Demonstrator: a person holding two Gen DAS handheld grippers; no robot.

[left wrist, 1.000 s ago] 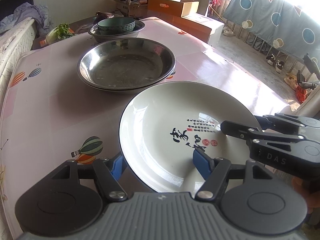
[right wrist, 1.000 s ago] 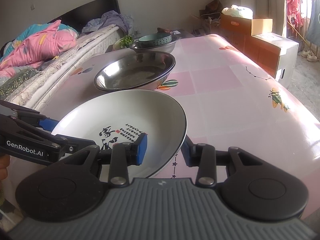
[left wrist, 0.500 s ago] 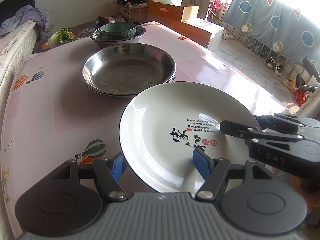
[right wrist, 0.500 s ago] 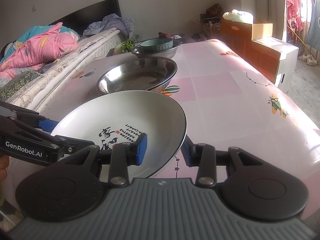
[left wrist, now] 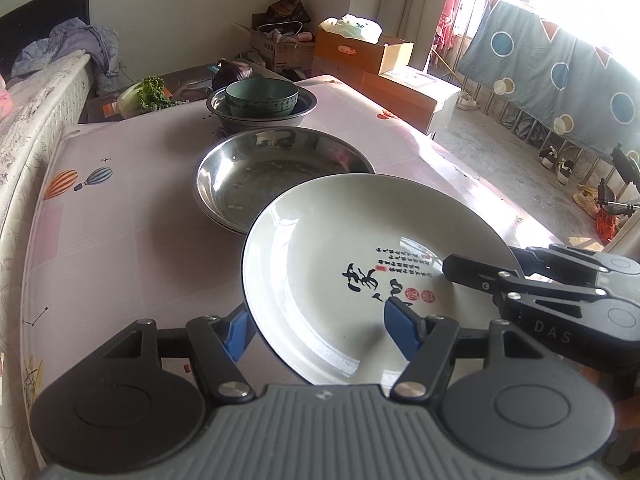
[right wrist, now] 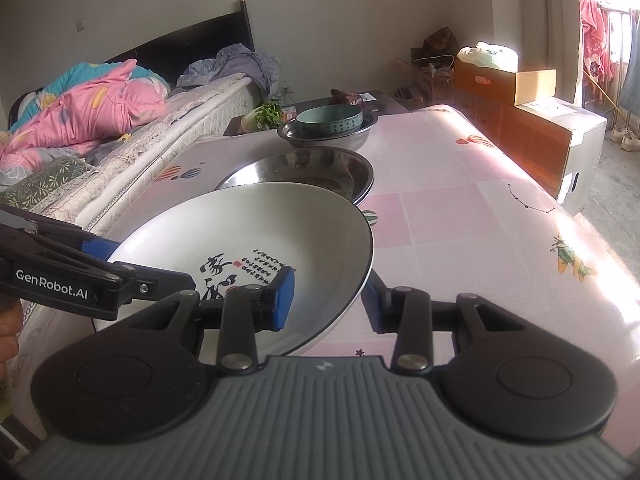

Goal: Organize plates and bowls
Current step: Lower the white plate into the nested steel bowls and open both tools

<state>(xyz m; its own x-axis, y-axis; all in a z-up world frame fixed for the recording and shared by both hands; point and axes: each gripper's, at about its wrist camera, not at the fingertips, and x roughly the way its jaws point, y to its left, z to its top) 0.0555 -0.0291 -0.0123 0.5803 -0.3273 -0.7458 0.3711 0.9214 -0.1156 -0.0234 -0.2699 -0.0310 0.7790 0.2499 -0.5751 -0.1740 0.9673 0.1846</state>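
Up comes the white plate (left wrist: 360, 264) off the counter (left wrist: 120, 240) — left hand-held gripper (left wrist: 320, 332) and right hand-held gripper (right wrist: 328, 300) both clamped on its near rim — now edging over the steel basin (left wrist: 256, 176), likely to stack there.

- I was working in a lived-in home, in one room that served for both sleeping and eating.
- A bed (right wrist: 132, 148) with a dark headboard and a rumpled pink quilt (right wrist: 80, 116) stood right beside the table (right wrist: 460, 216).
- The table wore a pink cloth printed with hot-air balloons.
- Cardboard boxes (right wrist: 516, 112) were stacked along the wall.
- Leafy greens (left wrist: 148, 94) lay on a low stand behind the table.
- A spotted sheet (left wrist: 560, 80) hung over a rail, with shoes (left wrist: 560, 164) beneath it.
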